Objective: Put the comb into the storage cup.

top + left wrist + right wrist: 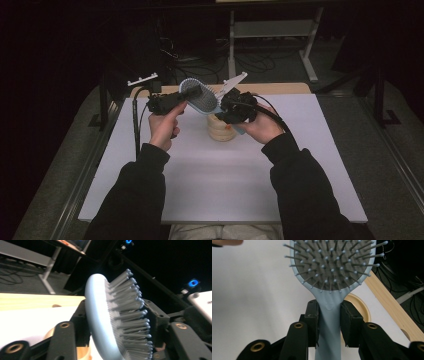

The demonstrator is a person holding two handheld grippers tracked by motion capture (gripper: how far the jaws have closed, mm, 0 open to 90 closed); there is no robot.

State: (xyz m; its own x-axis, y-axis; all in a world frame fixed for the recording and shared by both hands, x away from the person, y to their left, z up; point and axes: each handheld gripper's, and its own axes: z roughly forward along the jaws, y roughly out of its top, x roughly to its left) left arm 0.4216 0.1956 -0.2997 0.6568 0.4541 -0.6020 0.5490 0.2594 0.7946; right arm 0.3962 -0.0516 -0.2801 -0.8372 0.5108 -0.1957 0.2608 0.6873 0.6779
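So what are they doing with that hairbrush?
A person at a white table holds a light blue plastic hairbrush with grey bristles between two black grippers. The right gripper clamps the brush's handle, and the left gripper has its fingers closed across the brush's head, one on the smooth back and one on the bristles. The brush is up in the air, just above a round pale wooden holder standing on the table.

Both forearms come in from below, sleeves dark. Left gripper (186,95) & right gripper (226,107) held up, nearly meeting, tips angled inward. Left fingers (82,325) clamped; right fingers (312,322) clamped too.
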